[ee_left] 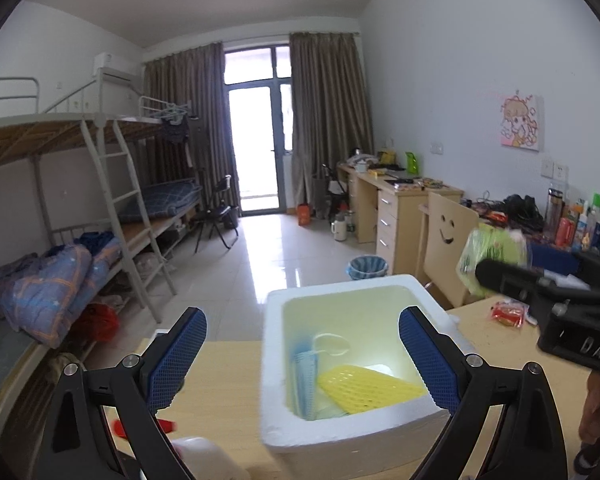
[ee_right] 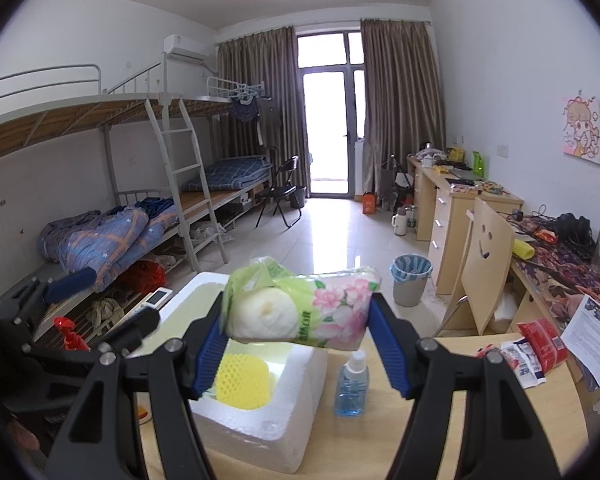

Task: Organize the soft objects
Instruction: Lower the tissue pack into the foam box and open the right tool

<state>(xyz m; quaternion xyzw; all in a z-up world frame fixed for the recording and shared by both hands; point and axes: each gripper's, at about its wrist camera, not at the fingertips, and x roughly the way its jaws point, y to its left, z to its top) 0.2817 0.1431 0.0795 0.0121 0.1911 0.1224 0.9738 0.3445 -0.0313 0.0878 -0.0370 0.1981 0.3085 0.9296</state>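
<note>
Holding a soft pack of tissues in floral green-and-pink plastic wrap, the right gripper hangs above the near end of a white foam box that sits on a light wooden table. Its blue-padded jaws press the pack from both sides, and the wrap bulges between them. Seen from the left wrist camera, the same pack hovers off to the right and slightly beyond the box. The left gripper is empty, its jaws spread wide on either side of the box opening, touching nothing. Inside the box lie a yellow foam net and a pale blue face mask with a white ear loop. A clear spray bottle of blue liquid stands just beside the box on its right, and red snack packets lie farther right on the table. The risk, as I judge it, is a release made too early: the pack is not clearly centred over the opening, so it could catch the foam rim and tumble onto the table, or knock the spray bottle over. The slippery wrap might also slide out of the pads, and the light box could shift if bumped.
</note>
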